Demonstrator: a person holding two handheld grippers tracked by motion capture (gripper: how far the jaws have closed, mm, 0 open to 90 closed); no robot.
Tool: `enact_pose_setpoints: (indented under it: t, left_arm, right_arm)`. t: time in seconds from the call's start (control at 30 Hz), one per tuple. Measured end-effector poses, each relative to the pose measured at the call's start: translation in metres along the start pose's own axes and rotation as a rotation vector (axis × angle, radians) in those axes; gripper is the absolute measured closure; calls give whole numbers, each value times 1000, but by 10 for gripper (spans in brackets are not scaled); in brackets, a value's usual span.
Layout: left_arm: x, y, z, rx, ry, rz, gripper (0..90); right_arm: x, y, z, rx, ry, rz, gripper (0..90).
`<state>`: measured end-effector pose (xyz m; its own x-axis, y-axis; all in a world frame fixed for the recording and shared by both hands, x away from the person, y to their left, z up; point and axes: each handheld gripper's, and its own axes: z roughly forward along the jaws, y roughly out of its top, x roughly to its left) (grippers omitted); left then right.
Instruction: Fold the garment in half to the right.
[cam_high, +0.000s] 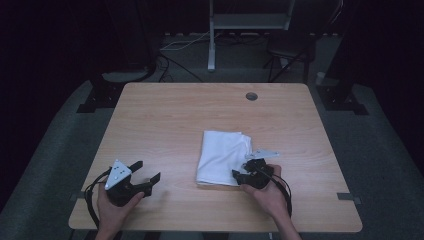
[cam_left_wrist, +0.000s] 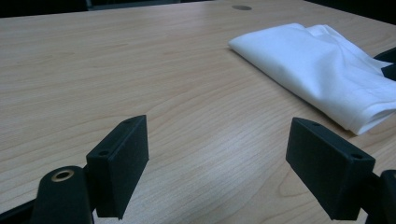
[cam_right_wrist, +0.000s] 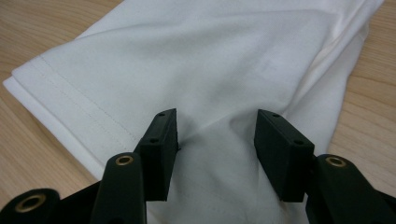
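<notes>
Folding looked well advanced when I checked: the white stitched-hem cotton cloth (cam_high: 222, 156) already lay as a compact, layered rectangle on the pale wood-grain worktop (cam_high: 165, 120), a little right of its middle and nearer your edge than the far one. You had your right gripper (cam_right_wrist: 216, 140) at the cloth's near right corner, its jaws about half open and standing over the fabric, a raised wrinkle of cloth lying between them; the pads did not yet pinch it, so I judged that nothing was gripped. Your left gripper (cam_left_wrist: 217, 163) rested well apart from the cloth, low over bare wood near the front left of the worktop, jaws spread wide and holding nothing. From how things lay, the earlier folds seemed done, though the far right edge was bunched and uneven rather than flush. What remained, as I read it, was closing on that corner and either making one more fold or tidying the loose layers.
</notes>
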<state>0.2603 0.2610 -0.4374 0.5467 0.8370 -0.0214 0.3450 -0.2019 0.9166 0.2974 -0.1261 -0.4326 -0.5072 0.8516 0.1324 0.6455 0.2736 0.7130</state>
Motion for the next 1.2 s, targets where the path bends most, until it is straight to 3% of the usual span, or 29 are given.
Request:
enact_pose_setpoints:
  t: [0.43,0.73,0.97,1.2]
  left_arm:
    - [0,0,0,-1,2,2,213]
    - [0,0,0,-1,1,3,213]
    - [0,0,0,-2,-1,1,212]
    - [0,0,0,-3,-2,1,213]
  right_arm:
    - [9,7,12,-32,7,45,462]
    - [14,18,28,-55,53,59,429]
    - [14,28,40,-69,60,65,427]
    - [18,29,41,-66,62,39,405]
